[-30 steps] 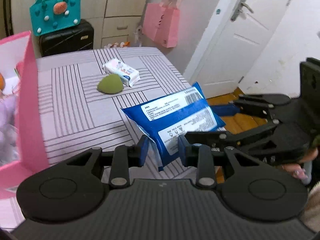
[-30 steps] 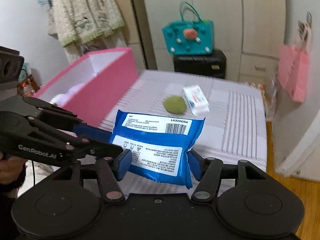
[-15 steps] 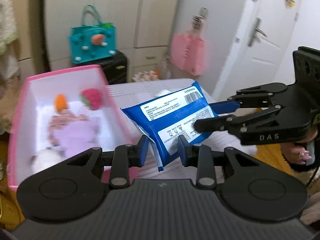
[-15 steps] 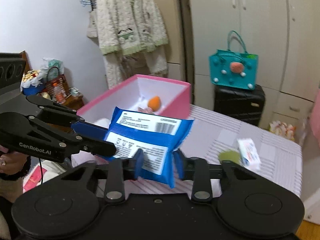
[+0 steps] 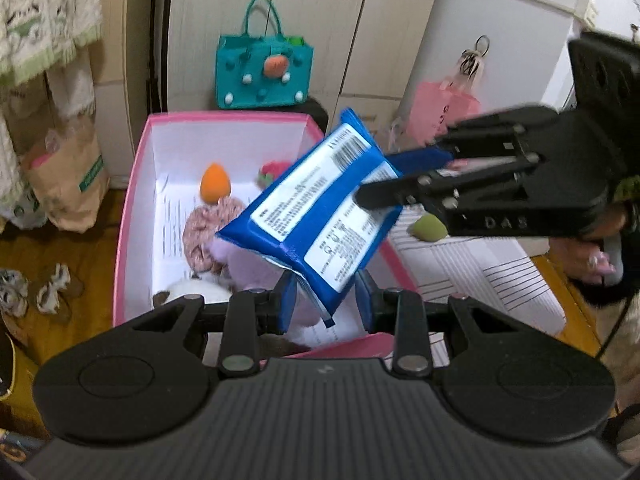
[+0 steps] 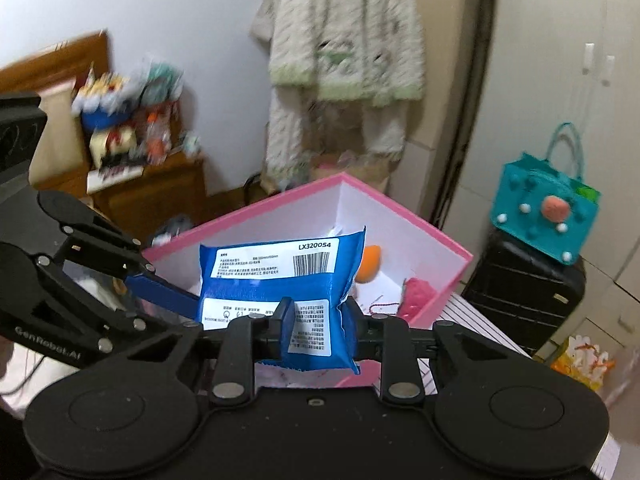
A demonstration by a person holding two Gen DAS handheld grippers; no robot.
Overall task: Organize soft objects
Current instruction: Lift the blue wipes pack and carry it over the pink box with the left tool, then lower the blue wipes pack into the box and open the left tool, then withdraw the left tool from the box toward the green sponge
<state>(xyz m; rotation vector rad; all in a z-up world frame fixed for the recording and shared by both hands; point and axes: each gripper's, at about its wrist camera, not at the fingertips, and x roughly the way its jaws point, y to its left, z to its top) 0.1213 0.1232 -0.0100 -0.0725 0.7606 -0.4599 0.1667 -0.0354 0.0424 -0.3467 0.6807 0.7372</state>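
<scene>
Both your left tool and right tool are clenched on the blue pack, held over the pink box. A green sponge beside the box is left.

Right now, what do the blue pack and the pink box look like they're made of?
Blue pack: thin glossy plastic film, seemingly; it creases and dents, with crimped end seams and printed white labels. Pink box: probably rigid cardboard; straight flat walls, matte white inside, pink rim.
</scene>
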